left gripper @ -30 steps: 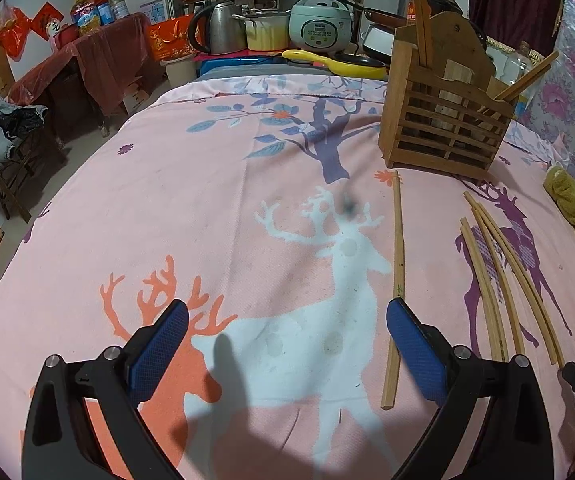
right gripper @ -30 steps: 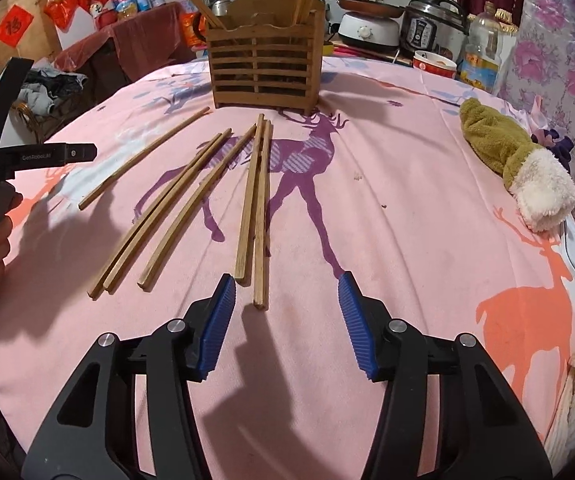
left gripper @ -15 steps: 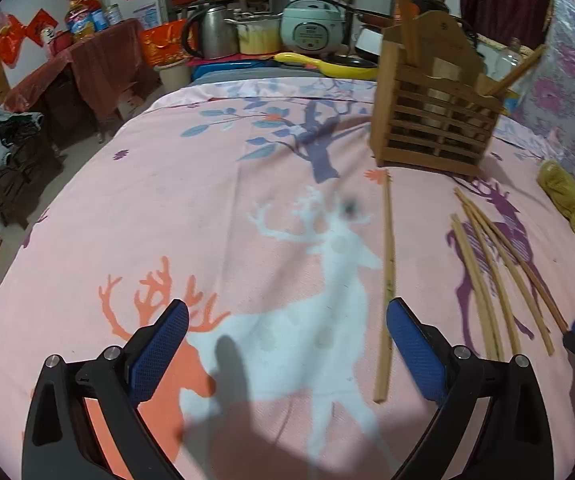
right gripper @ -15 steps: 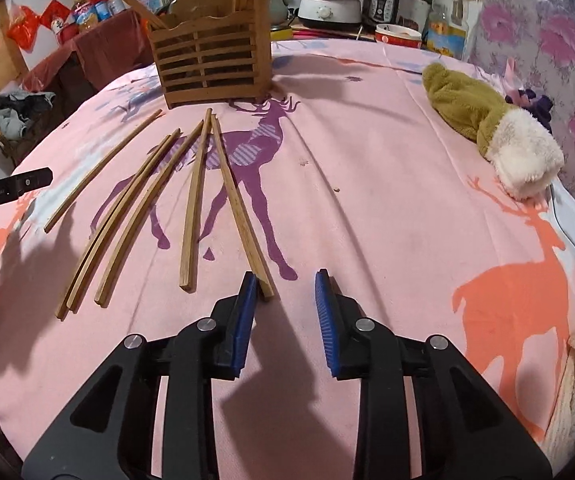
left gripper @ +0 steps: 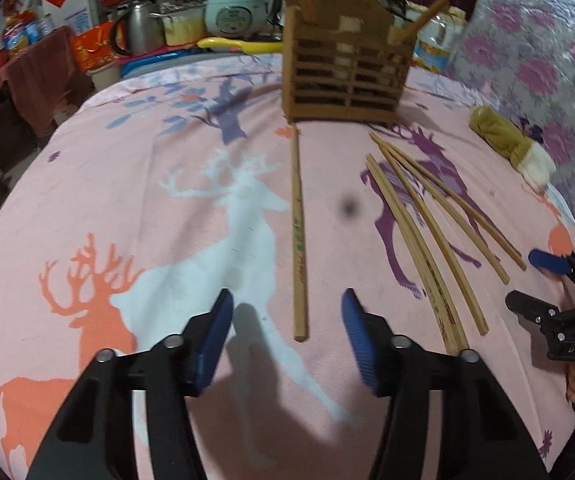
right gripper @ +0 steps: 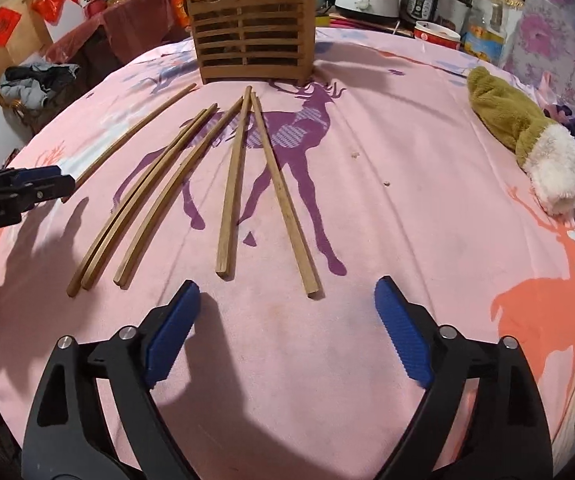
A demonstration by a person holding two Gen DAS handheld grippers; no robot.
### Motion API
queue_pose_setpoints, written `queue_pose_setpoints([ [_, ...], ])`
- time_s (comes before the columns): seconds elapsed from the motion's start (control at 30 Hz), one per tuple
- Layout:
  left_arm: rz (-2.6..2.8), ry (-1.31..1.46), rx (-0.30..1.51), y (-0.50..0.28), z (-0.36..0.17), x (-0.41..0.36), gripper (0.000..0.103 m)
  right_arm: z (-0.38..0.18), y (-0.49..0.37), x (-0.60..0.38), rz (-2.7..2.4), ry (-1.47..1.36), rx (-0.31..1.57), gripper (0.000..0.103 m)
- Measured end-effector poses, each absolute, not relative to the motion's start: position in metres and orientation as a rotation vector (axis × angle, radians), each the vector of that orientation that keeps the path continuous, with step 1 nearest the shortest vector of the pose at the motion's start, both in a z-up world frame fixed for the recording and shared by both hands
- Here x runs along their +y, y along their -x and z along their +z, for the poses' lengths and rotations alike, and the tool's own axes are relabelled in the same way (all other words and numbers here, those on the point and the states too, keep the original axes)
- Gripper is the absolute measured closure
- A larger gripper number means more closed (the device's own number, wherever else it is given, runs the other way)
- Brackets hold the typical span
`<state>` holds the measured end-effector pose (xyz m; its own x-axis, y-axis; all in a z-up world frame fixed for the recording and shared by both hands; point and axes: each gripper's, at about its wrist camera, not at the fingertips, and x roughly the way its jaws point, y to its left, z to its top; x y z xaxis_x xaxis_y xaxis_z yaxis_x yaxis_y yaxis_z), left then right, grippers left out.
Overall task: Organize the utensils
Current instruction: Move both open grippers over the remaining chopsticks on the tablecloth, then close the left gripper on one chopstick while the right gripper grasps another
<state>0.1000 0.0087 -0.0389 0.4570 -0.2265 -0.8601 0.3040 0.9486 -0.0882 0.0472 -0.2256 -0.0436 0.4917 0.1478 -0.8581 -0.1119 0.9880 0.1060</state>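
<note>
1. Currently the left gripper (left gripper: 285, 334) is closing with its fingers empty; the lone chopstick (left gripper: 298, 240) lies just ahead, so the fingers may shut short of it.
2. Further right, the right gripper (right gripper: 287, 330) is opening, holding nothing; the nearest chopstick (right gripper: 283, 196) could roll on the cloth if nudged.
3. Behind the chopsticks, the wooden holder (right gripper: 251, 36) stands upright.
4. Underneath, the tabletop carries a pink deer-print cloth (right gripper: 407, 200); kitchen appliances crowd the background.

Six chopsticks (right gripper: 231, 184) lie fanned on the surface (right gripper: 367, 240), with the slatted holder (right gripper: 253, 46) standing behind them. More chopsticks stand in the holder. A plush toy (right gripper: 527, 140) lies to their right.
</note>
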Motion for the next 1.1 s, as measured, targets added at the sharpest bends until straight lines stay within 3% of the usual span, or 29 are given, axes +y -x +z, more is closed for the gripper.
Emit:
queue_pose_setpoints([
  [0.13, -0.361, -0.089, 1.061, -0.099, -0.042, 0.005, 0.054, -0.044, -0.048, -0.225, 0.182, -0.050, 1.049, 0.007],
  [0.3, -0.356, -0.171, 1.061, -0.093, -0.047, -0.007, 0.059, -0.046, -0.049, -0.221, 0.182, -0.024, 1.059, 0.006],
  [0.37, -0.360, -0.178, 1.056, -0.092, -0.046, -0.008, 0.066, -0.046, -0.049, -0.220, 0.187, -0.015, 1.062, 0.005],
  [0.53, -0.379, -0.181, 1.045, -0.083, -0.045, -0.006, 0.096, -0.046, -0.048, -0.222, 0.236, 0.014, 1.062, 0.005],
  [0.73, -0.366, -0.187, 1.038, -0.086, -0.045, -0.009, 0.092, -0.045, -0.045, -0.225, 0.290, 0.036, 1.055, 0.006],
  [0.8, -0.364, -0.169, 1.043, -0.089, -0.046, -0.006, 0.092, -0.040, -0.041, -0.227, 0.279, 0.031, 1.025, 0.009],
  [0.9, -0.349, -0.160, 1.045, -0.092, -0.046, -0.003, 0.092, -0.030, -0.034, -0.235, 0.255, 0.005, 0.956, 0.027],
  [0.97, -0.350, -0.155, 1.046, -0.093, -0.046, -0.002, 0.092, -0.026, -0.031, -0.240, 0.225, -0.005, 0.931, 0.048],
  [1.1, -0.347, -0.167, 1.043, -0.092, -0.046, -0.003, 0.094, -0.026, -0.033, -0.247, 0.215, -0.036, 0.930, 0.063],
])
